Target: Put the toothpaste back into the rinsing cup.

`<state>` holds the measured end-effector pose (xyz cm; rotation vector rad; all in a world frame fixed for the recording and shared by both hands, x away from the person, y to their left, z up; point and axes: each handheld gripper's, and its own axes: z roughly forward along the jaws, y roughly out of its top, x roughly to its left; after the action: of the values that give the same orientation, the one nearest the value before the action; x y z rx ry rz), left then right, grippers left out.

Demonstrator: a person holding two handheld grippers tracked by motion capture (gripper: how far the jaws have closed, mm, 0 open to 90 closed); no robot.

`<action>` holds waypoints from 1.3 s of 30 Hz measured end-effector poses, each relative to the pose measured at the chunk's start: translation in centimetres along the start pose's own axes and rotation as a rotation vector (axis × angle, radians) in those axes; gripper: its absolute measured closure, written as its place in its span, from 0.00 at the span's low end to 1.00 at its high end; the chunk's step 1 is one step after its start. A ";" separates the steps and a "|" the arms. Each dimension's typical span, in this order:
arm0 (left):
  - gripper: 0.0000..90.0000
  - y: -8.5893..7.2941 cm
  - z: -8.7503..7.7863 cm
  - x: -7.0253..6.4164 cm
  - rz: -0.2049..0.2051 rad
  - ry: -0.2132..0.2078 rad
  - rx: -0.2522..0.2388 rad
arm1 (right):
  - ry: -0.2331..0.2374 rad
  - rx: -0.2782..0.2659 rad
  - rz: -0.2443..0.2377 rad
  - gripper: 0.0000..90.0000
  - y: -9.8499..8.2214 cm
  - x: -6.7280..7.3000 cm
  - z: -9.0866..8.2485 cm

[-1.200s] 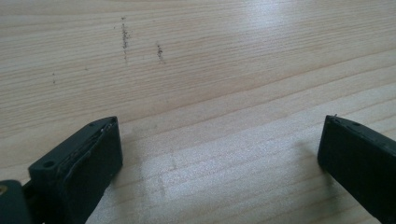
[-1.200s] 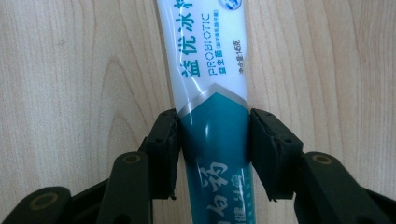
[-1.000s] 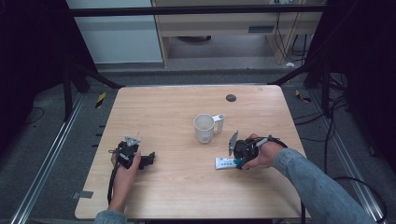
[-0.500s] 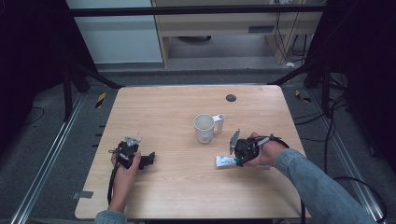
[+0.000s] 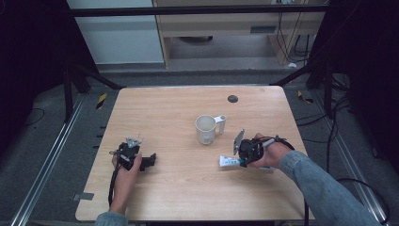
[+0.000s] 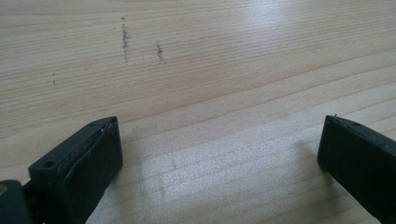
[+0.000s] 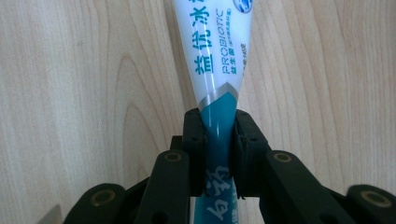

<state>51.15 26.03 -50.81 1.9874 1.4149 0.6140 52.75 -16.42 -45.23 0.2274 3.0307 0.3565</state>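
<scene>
Right gripper view: right gripper (image 7: 219,135) jaws just closed, clamped on toothpaste tube (image 7: 218,56) lying flat on table (image 5: 179,188) near mug (image 5: 205,129). Grasp done; lift and placement left. Left gripper (image 6: 219,154) jaws apart, idle.

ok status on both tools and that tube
Right tool just closed, clamped on toothpaste tube, tube flat on table. Left tool open, nothing between jaws. Mug close by, not touching.
</scene>
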 end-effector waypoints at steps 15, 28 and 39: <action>0.00 0.0 0.0 0.0 0.000 0.000 0.000 | -0.153 -0.148 0.112 0.86 -2.0 -0.7 -3.6; 0.00 0.0 0.0 0.0 -0.001 0.001 -0.001 | -0.218 -0.243 0.190 0.86 -2.5 -1.2 -4.9; 0.00 0.0 0.0 0.0 -0.001 0.001 -0.001 | -0.291 -0.361 0.286 0.86 -2.5 -1.4 -5.9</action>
<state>51.15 26.02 -50.81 1.9862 1.4153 0.6150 53.17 -20.39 -40.01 0.6241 2.5914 0.8017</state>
